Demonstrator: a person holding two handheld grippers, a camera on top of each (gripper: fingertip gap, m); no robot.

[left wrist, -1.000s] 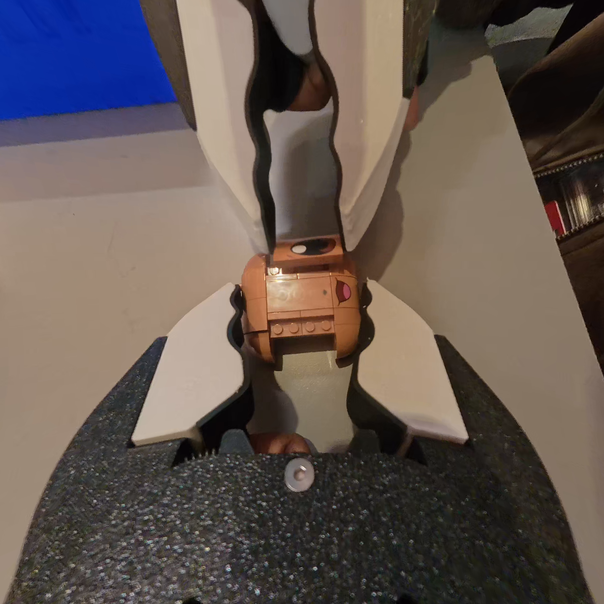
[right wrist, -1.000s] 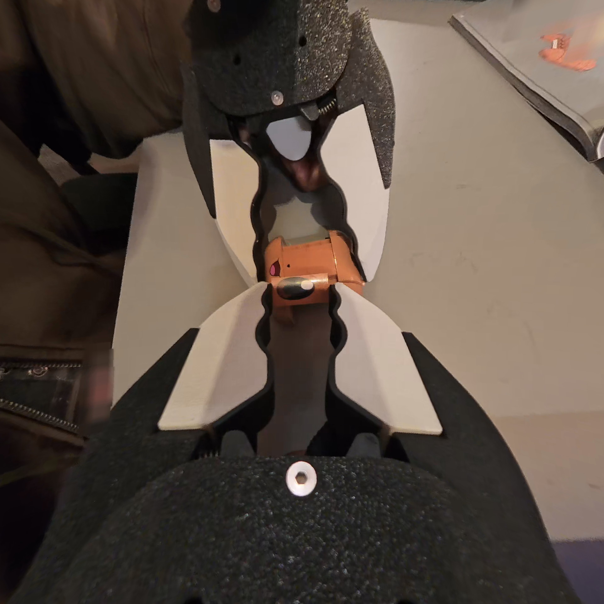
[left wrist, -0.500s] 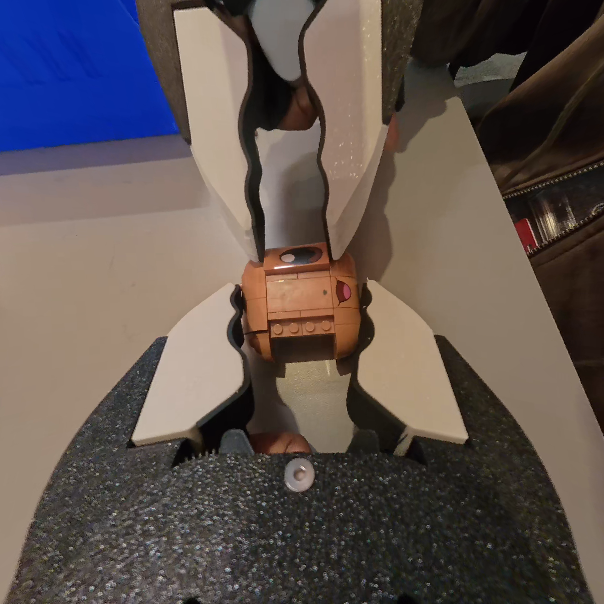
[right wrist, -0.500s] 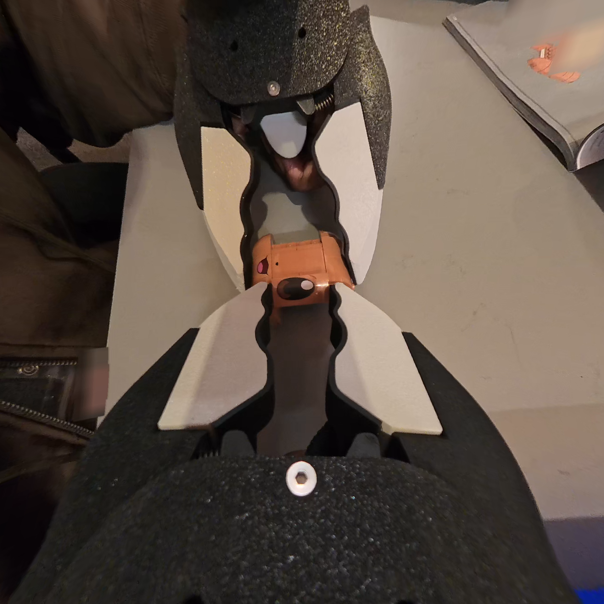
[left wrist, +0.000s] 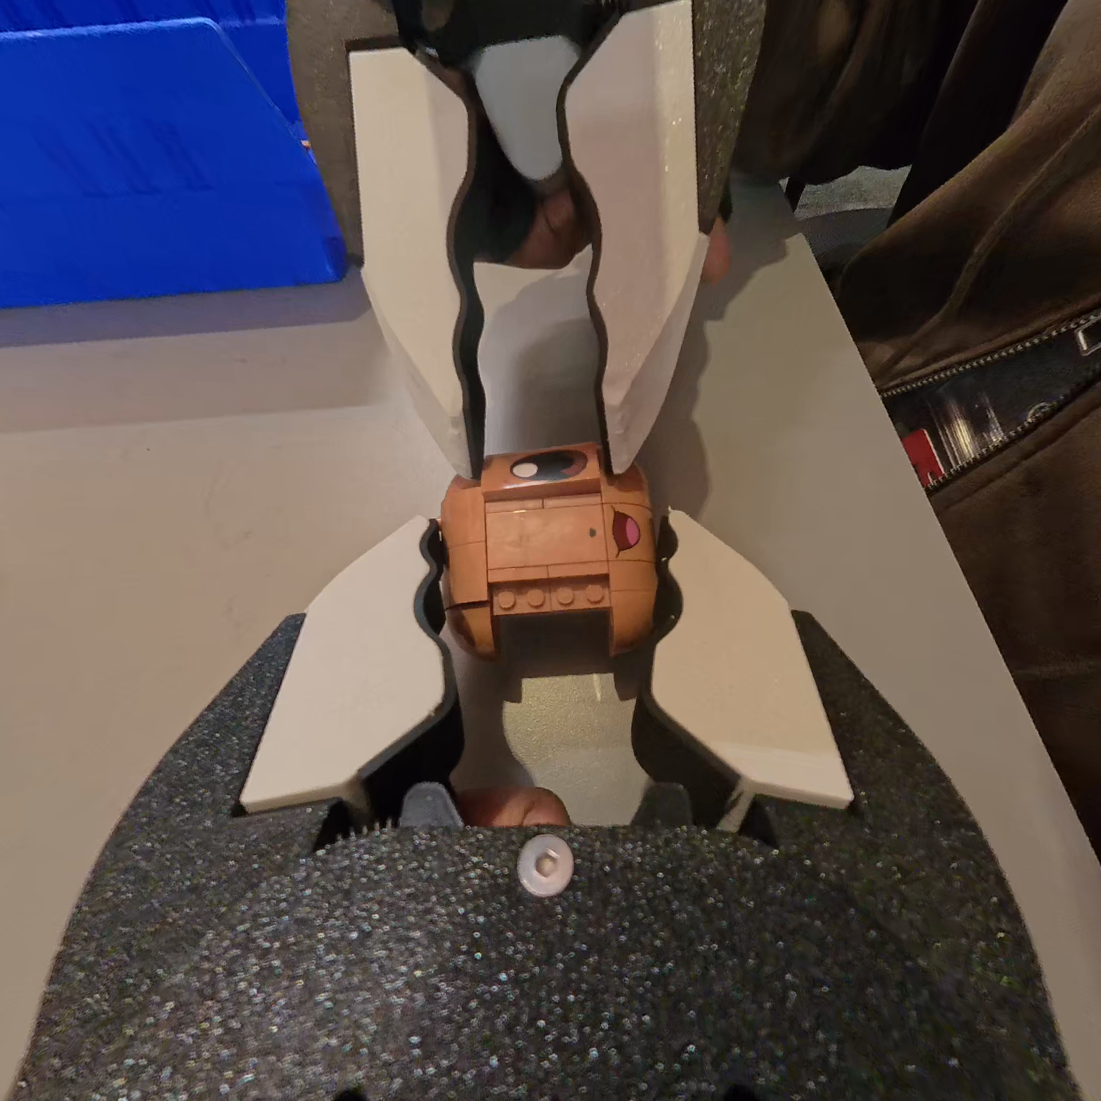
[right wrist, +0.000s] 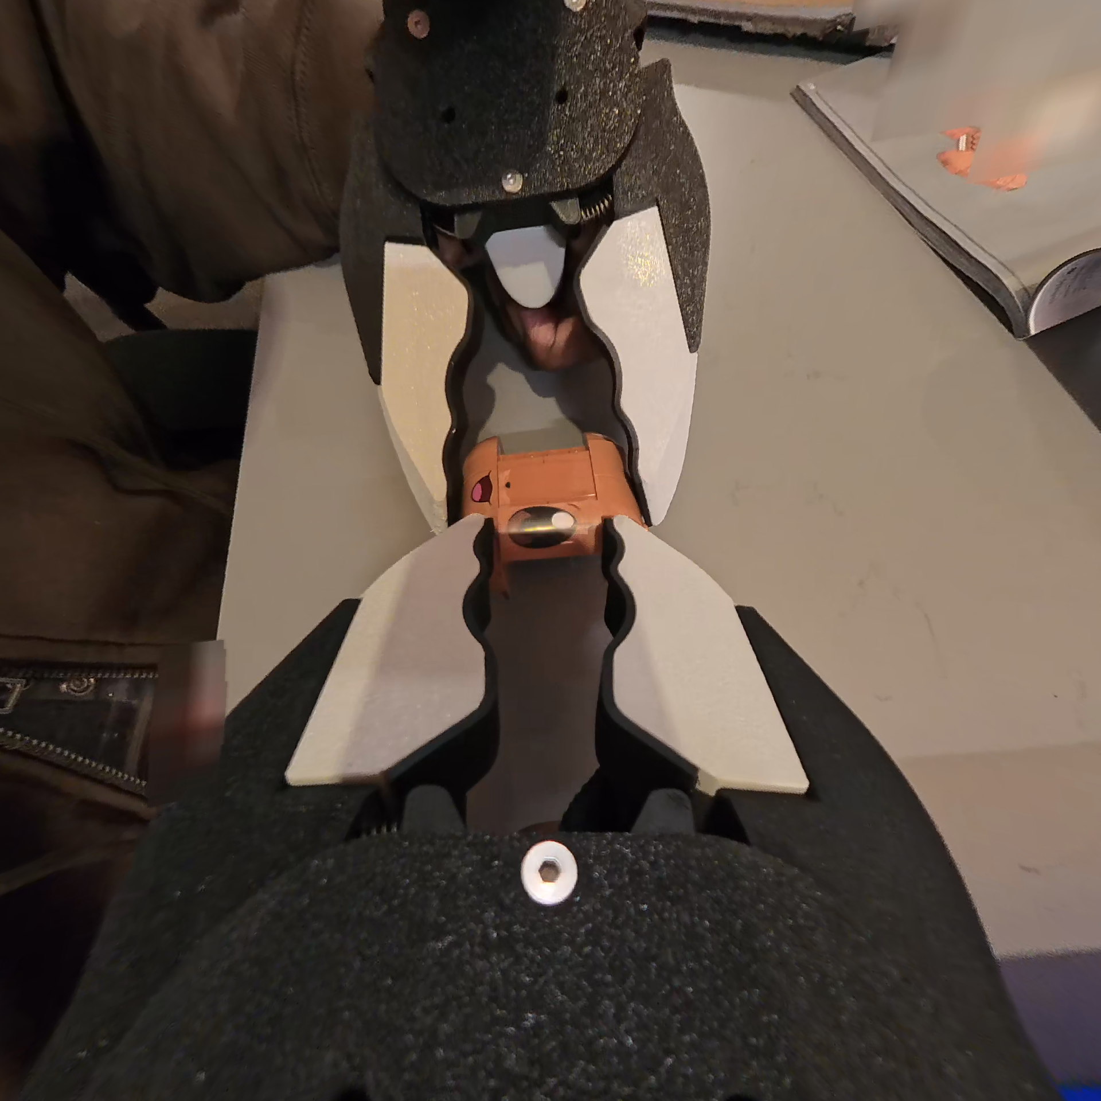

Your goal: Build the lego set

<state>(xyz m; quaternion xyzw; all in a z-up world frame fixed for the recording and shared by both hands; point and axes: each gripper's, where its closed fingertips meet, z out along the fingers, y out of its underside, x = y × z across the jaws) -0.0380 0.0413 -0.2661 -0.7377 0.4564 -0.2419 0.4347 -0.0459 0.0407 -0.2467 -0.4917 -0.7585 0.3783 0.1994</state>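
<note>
A rounded brown lego head (left wrist: 548,560) with a pink mouth on its side is held between the fingers of my left gripper (left wrist: 548,524), which is shut on it above the pale table. My right gripper (left wrist: 545,467) comes from the opposite side and is shut on a small brown brick with a black-and-white eye (left wrist: 545,470), held flush against the head's far face. In the right wrist view, my right gripper (right wrist: 545,527) holds the eye brick (right wrist: 542,536) in front of the head (right wrist: 548,476), with the left gripper's fingers (right wrist: 417,387) either side of the head.
A blue bin (left wrist: 149,149) stands at the far left of the table (left wrist: 179,536). An open instruction booklet (right wrist: 953,179) lies at the right in the right wrist view. The person's brown jacket (left wrist: 983,298) is beyond the table edge. Less than 4 cm separates the two grippers' tips.
The eye brick has gone from slightly tilted and apart to flush against the head. Both grippers have shifted together, bringing more of the blue bin into view.
</note>
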